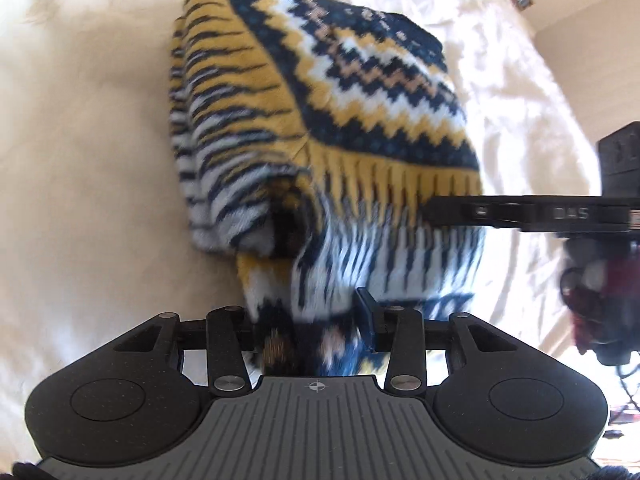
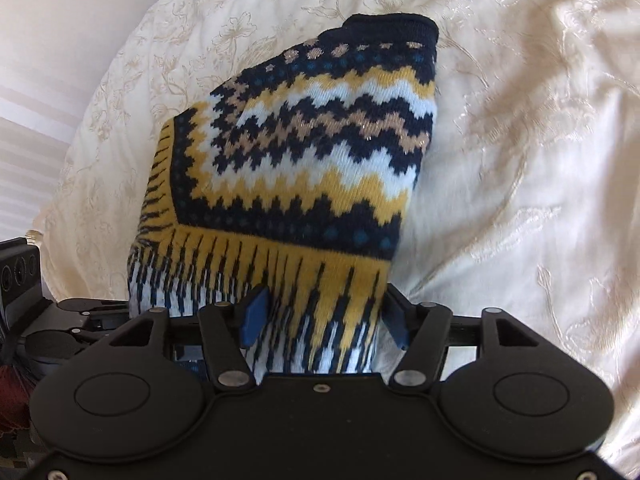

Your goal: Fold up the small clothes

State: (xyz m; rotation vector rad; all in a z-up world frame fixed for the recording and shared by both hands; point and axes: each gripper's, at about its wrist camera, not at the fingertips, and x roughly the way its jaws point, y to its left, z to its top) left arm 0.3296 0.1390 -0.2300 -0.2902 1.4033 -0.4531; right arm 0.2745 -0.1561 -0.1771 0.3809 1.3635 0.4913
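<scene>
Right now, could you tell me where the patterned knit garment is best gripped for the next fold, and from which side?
Grip the patterned knit garment at its near striped hem, coming from the near side along the bedspread. That edge faces both grippers, while the dark collar lies farthest away. The left gripper and right gripper each appear to have fabric between their fingers there.

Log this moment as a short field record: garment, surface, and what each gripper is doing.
garment: patterned knit sweater, navy, yellow, white zigzags, partly folded
surface: cream embroidered bedspread
left gripper: shut on sweater's near edge
right gripper: fingers either side of sweater's striped hem, apparently gripping it
sweater state: near edge lifted, far part resting on bedspread
</scene>
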